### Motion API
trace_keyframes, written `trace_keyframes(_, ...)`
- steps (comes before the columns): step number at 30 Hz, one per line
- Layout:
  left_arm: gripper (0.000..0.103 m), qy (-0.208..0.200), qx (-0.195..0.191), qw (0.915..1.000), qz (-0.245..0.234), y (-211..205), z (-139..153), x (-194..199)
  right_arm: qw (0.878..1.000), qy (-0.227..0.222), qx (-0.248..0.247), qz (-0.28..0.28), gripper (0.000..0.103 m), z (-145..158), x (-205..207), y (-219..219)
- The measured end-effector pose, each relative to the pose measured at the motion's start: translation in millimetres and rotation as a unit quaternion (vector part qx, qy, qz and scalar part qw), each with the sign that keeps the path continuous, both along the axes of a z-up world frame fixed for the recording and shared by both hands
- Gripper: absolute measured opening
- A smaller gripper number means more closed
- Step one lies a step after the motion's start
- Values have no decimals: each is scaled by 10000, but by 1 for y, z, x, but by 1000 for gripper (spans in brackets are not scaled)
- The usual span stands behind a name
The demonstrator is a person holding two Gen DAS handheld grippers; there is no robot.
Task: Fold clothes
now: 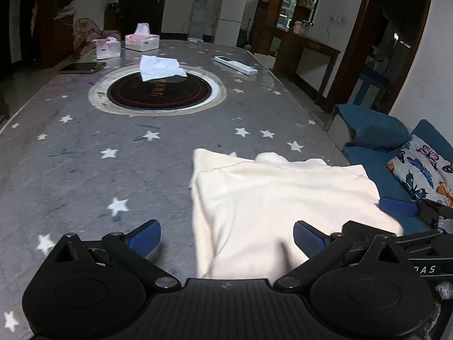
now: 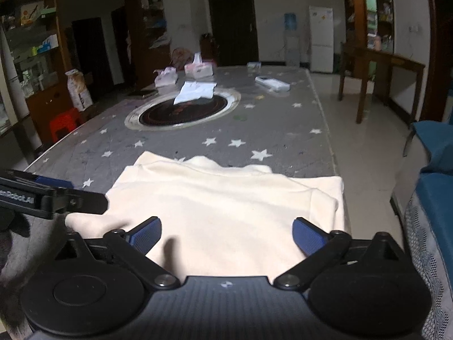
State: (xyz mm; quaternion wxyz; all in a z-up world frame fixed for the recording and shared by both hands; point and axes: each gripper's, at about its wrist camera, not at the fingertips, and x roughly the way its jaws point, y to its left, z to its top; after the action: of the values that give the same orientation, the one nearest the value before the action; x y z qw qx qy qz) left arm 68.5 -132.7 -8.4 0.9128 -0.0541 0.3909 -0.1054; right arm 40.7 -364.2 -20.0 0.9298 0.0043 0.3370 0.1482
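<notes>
- Cream garment (image 2: 223, 212) lies folded at the table (image 1: 85, 155) edge, within reach (likely finished).
- Left gripper (image 1: 226, 238) and right gripper (image 2: 226, 235) both spread wide, holding nothing.

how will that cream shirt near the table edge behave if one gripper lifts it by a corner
The cream shirt will probably flop and unfold: it lies in soft loose layers. It looks light. One edge hangs past the table, so a push might slide it off.

Star-patterned table cover (image 1: 85, 130), round black hotplate (image 1: 158, 92) (white cloth (image 1: 160, 67) overlapping it), tissue packs (image 1: 141, 41), phone (image 1: 82, 68), fridge (image 1: 233, 12)
</notes>
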Motion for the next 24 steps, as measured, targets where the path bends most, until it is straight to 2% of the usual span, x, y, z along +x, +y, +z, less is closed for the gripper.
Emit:
trace_keyframes(6, 95, 136, 176, 9996, -164, -10, -15, 6, 9994, 327, 91, 22, 92, -16, 7, -12)
trace_keyframes(16, 96, 182, 391, 9985, -323, -13, -27, 7, 10000, -4, 23, 82, 92, -4, 8, 0)
trace_keyframes(21, 96, 170, 420, 9984, -344, -11, -26, 6, 9985, 95, -459, 298, 92, -17, 12, 17)
trace_keyframes(24, 97, 130, 440, 9984, -337, -9, -20, 3, 9983, -7, -490, 311, 92, -11, 9, 18)
